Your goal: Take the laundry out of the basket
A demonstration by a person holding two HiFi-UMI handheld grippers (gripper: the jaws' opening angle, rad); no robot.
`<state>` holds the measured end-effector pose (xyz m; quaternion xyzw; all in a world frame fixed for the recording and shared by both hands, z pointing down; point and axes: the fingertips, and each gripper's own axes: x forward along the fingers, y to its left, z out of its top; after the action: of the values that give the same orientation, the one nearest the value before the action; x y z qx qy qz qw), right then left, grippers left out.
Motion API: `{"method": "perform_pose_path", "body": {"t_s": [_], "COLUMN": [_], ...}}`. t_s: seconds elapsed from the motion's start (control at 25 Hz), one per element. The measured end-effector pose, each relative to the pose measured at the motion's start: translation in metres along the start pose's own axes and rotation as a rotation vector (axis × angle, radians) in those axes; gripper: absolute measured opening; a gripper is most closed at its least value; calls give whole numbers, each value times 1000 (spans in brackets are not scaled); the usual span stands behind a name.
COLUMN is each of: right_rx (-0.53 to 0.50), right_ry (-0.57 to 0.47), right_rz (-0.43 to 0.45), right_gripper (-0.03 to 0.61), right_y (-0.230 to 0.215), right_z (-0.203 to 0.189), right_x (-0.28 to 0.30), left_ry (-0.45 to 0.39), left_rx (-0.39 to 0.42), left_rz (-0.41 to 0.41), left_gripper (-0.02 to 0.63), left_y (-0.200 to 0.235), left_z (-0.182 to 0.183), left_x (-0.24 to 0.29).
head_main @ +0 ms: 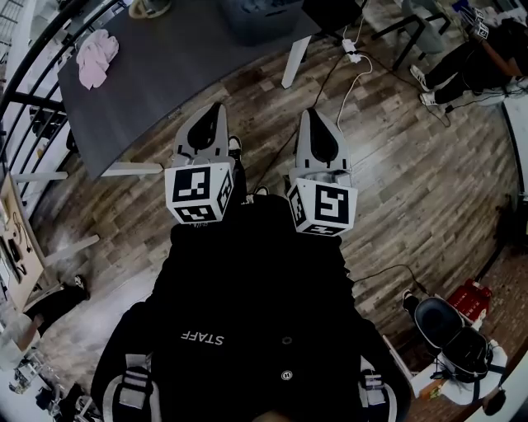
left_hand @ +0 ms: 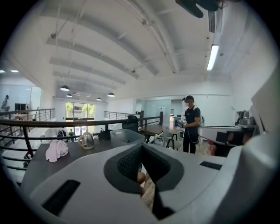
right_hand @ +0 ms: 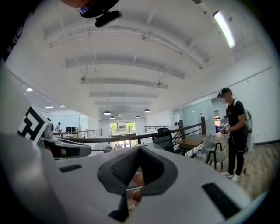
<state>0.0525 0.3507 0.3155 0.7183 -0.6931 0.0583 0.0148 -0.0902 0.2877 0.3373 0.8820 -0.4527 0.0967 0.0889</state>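
Basket (left_hand: pixel 126 135) on table (left_hand: pixel 76 155), contents hidden, pink cloth (left_hand: pixel 57 150) lying apart, left gripper (head_main: pixel 217 111) and right gripper (head_main: pixel 312 116) fingers closed, empty.

In the head view the top edge cuts off the laundry basket (head_main: pixel 264 21) on the dark table (head_main: pixel 165 74), so its contents cannot be told, and also the kettle (head_main: pixel 148 7). In the left gripper view the left gripper (left_hand: pixel 141 145) hides the basket's lower part, and its inside is out of sight. A bystander (head_main: pixel 474 58) is cropped by the head view's right edge
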Motion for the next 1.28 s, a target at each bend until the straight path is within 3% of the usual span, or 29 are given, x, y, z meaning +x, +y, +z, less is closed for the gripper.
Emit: {"method": "perform_pose_path", "body": {"t_s": [0.6,1.28], "right_rx": [-14,-34], "right_ry": [-29,78], "right_rz": [-33,-62], "right_gripper": [14,14], "right_y": [-33,-52], "right_z": [14,12], "right_x": [133,308], "left_ry": [-23,72], "left_rx": [-2,-58], "left_rz": [29,-19], "left_gripper": [2,2], "left_y": [68,148], "left_z": [28,44], "left_x": [114,272]}}
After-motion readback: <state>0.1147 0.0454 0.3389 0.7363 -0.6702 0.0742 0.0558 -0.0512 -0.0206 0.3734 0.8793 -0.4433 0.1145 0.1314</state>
